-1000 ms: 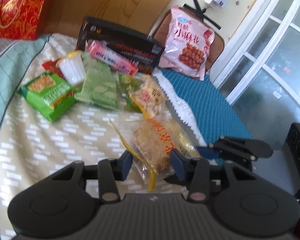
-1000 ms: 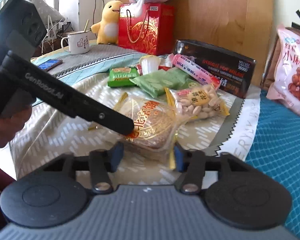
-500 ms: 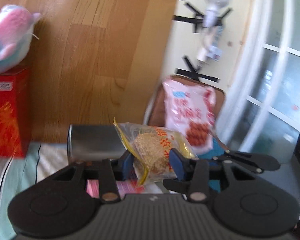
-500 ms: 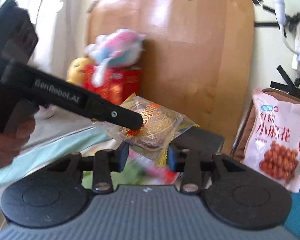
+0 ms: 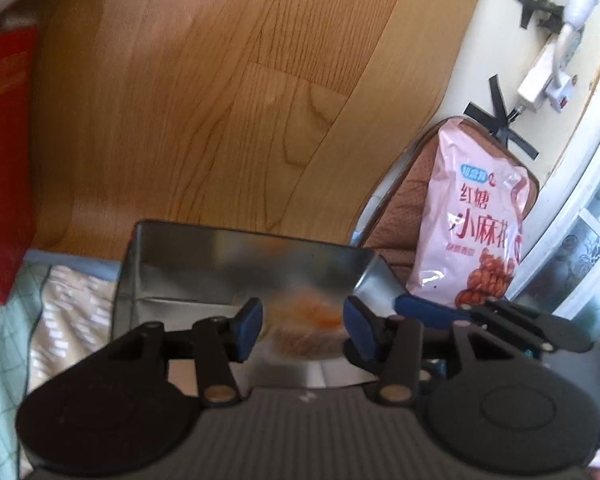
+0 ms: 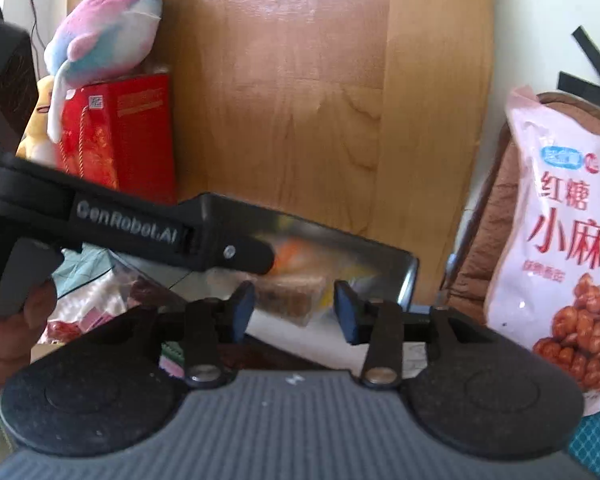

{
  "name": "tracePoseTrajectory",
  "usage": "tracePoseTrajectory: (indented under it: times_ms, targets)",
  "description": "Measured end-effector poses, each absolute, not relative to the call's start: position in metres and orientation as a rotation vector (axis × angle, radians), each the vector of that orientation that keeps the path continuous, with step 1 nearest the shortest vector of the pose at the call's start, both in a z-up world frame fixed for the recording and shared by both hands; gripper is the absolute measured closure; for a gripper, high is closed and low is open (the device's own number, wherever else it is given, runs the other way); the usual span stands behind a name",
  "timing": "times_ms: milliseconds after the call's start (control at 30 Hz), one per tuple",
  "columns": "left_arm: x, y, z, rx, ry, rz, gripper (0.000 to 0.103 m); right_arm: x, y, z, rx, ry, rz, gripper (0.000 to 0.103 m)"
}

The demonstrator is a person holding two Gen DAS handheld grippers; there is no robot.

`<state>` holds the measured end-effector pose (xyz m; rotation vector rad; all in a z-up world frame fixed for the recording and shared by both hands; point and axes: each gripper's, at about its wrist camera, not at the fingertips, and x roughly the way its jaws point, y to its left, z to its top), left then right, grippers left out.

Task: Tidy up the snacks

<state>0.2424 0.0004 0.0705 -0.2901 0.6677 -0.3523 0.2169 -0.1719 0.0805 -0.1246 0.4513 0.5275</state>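
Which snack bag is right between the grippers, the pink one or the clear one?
The clear cake packet, blurred over the black box between both grippers' opening fingers. The pink twist-snack bag leans against the brown chair back, farther right.

Each gripper is built from black linkage arms on a ribbed grey base flanked by round black discs, with silver pivot screws; blue pads tip the fingers (image 5: 249,326), and "GenRobot.AI" is printed in white along the left gripper (image 6: 256,258)
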Motion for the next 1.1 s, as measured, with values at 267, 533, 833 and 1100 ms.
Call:
tracePoseTrajectory:
  times_ms: [267,533,833,1100]
  targets:
    - [0.131,0.092,0.093,-0.458,0.506,-0.296,0.057,0.154,-0.182,0.08,0.055,0.52,0.74,0.049]
    - [0.05,0.132,0.036,-0.593,0.605,-0.152,0.058,0.179,-0.125,0.039,0.17,0.784,0.685,0.042]
    - [0.009,0.125,0.036,-0.549,0.596,-0.188,0.058,0.159,-0.136,0.05,0.165,0.728,0.612,0.058]
    - [-0.016,0.118,0.037,-0.535,0.567,-0.262,0.056,0.039,-0.167,0.071,-0.149,0.493,0.923,0.057]
